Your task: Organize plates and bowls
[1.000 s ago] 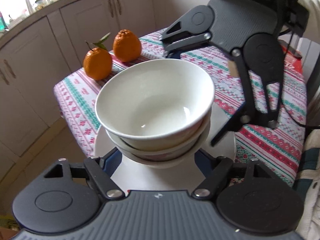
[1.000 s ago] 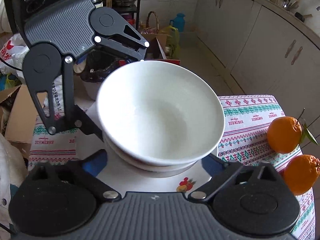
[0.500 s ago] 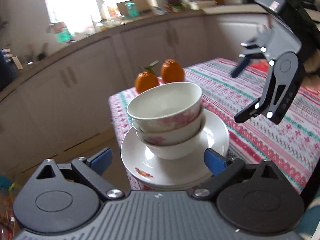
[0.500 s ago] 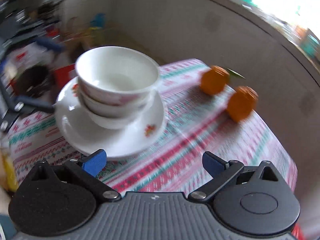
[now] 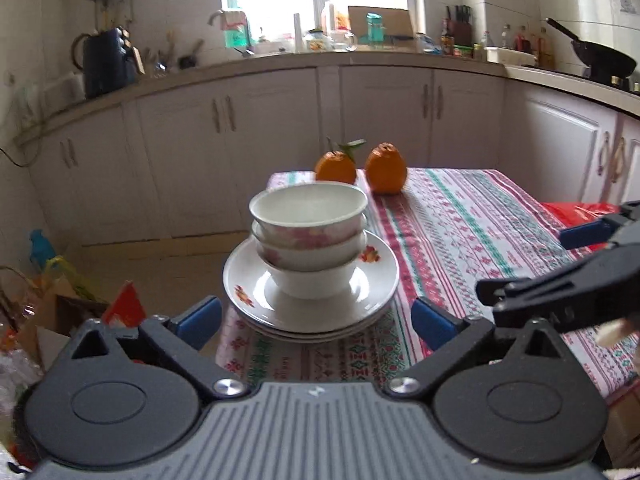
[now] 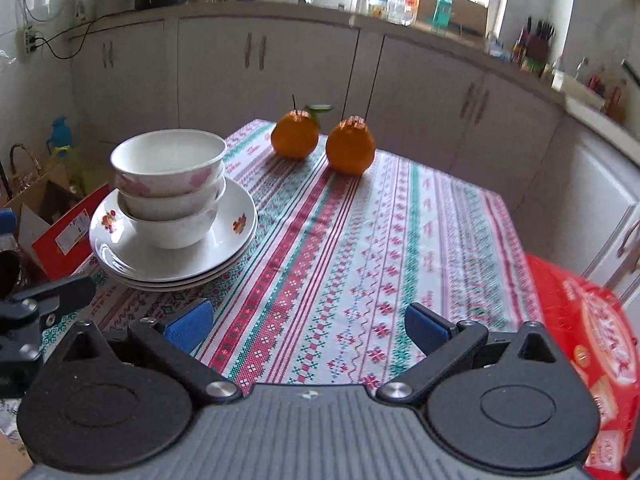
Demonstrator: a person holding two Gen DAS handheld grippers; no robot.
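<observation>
From my left hand-held gripper (image 5: pixel 316 318), released and empty, the nested white floral ceramic bowls (image 5: pixel 309 236) on stacked white plates (image 5: pixel 256 300) sit dead at 12 o'clock, desk's near-left corner. Right hand-held gripper (image 6: pixel 306 330), also released, has them at 10, so left's nearer I'd say.

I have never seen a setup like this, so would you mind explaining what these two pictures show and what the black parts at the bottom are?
A person holds a two-finger gripper in each hand, each carrying a forward-looking fisheye camera. The black body with blue-tipped fingers at the bottom of each picture is that camera's own gripper: the left gripper in one view, the right gripper in the other. Both are open and hold nothing. On the patterned tablecloth sit stacked plates with three nested bowls on top, and two oranges beyond. The red bag lies at the table's right side.
</observation>
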